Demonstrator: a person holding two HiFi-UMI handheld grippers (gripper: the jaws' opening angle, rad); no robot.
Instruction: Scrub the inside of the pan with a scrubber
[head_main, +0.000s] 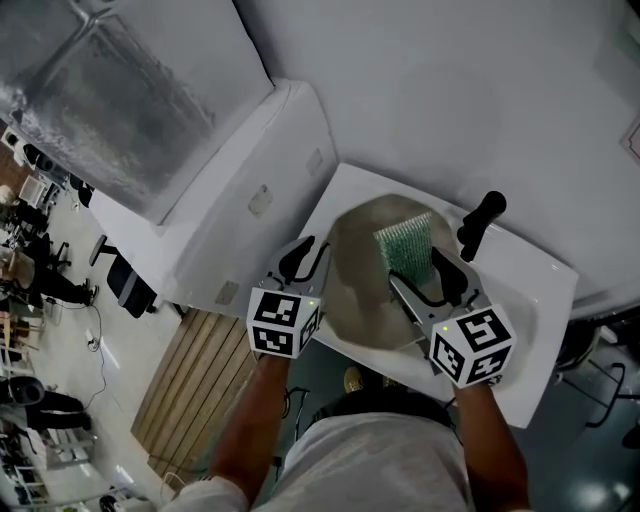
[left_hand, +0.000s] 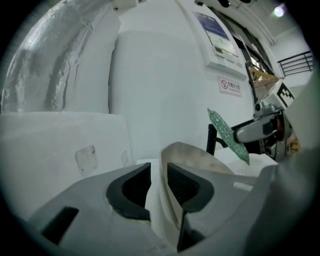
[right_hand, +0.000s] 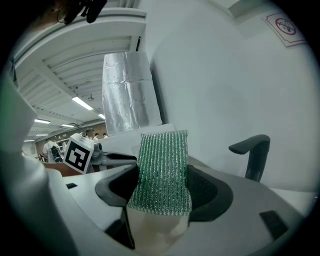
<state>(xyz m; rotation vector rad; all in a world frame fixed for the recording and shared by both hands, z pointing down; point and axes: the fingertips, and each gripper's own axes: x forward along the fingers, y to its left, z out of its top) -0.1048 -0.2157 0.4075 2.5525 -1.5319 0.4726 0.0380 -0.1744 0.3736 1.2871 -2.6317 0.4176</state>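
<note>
A beige-grey pan (head_main: 355, 285) sits tilted in a white sink (head_main: 535, 300), its black handle (head_main: 482, 222) sticking up at the back right. My left gripper (head_main: 303, 262) is at the pan's left edge. In the left gripper view the pan's rim (left_hand: 172, 150) stands between the jaws, with a gap beside the left pad, so the left gripper (left_hand: 159, 182) is open. My right gripper (head_main: 425, 278) is shut on a green mesh scrubber (head_main: 405, 245), held upright above the pan's inside. In the right gripper view the scrubber (right_hand: 162, 170) fills the jaws.
A white cabinet (head_main: 230, 190) adjoins the sink on the left, with a foil-wrapped duct (head_main: 110, 100) beyond it. A white wall rises behind the sink. Wooden slats (head_main: 195, 370) cover the floor at lower left. The handle (right_hand: 252, 150) stands to the right of the scrubber.
</note>
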